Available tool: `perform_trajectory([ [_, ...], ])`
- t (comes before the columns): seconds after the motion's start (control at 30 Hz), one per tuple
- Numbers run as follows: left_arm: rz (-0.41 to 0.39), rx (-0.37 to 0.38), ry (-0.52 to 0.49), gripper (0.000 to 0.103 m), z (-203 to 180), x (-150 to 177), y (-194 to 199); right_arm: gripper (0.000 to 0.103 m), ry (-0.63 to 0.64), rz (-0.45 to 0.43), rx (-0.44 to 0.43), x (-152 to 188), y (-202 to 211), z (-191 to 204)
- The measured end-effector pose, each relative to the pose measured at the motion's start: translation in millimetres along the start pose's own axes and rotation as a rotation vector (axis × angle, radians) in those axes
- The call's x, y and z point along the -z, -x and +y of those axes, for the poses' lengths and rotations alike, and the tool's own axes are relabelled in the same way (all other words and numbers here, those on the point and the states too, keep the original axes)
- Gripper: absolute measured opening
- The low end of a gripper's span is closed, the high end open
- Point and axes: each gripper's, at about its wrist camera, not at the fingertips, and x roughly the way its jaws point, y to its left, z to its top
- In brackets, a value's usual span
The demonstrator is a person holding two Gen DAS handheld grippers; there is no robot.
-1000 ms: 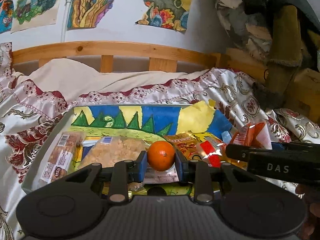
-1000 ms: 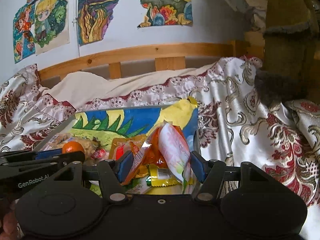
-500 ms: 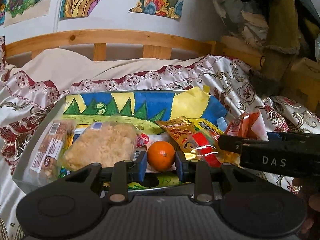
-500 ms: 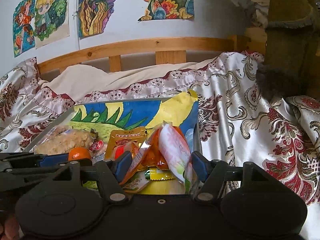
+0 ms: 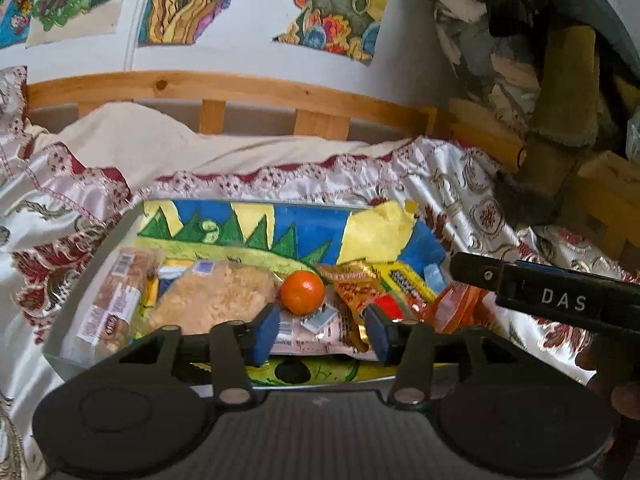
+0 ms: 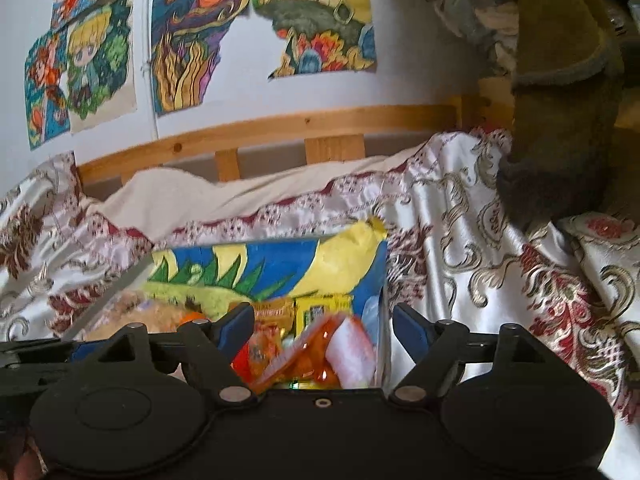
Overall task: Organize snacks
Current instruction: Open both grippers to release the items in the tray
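Satin bedspread [image 5: 460,184] with red and gold scrollwork covers a bed with a wooden rail [image 5: 224,88] under a white wall hung with bright drawings [image 6: 188,36]. On the bedspread sits a shallow tray [image 5: 72,360] lined with a painted sheet of blue sky, green peaks and a yellow sun; every place below is given from this tray.

Along its left wall lies a long packet of biscuits [image 5: 116,300], its long axis running from the near edge toward the far edge. Just right of it lies a clear bag of pale crumbly snack [image 5: 216,300], lying flat. At the right end an orange and white snack pouch [image 6: 320,356] leans tilted, its long axis slanting up toward the right wall. Between the bag and the pouch lie gold and yellow wrappers [image 5: 360,284], slanting toward the far right corner. A tangerine [image 5: 302,292] rests near the middle, touching the clear bag, round and with no long axis.

At the near edge the left gripper [image 5: 320,332] is opening, its blue pads apart and clear of the tangerine just beyond them. The right gripper [image 6: 324,328], over the right end, is also opening, set wide, the pouch between the fingers but not pressed.
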Motion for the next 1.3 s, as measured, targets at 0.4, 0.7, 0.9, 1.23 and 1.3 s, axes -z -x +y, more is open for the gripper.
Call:
perform_trajectory([
  [0.4,-0.082,-0.055,0.023,0.086,-2.5,-21.3,41.1,0.093,-0.071,-0.098,0.013,-20.6,35.1,-16.1],
  [0.7,-0.168,-0.121,0.08,0.102,1.1,-31.6,82.3,0.1,-0.083,-0.158,0.022,-27.4,65.7,-20.4],
  [0.9,-0.22,-0.156,0.096,0.102,1.1,-36.5,109.2,0.102,-0.07,-0.193,0.017,-30.1,88.5,-18.0],
  [1.23,-0.264,-0.213,0.064,0.103,-5.6,-29.6,151.8,0.102,-0.058,-0.221,-0.001,-26.5,126.0,-8.4],
  [1.3,-0.277,-0.213,0.07,0.103,-5.3,-25.9,163.1,0.102,-0.05,-0.225,-0.008,-25.0,133.9,-5.6],
])
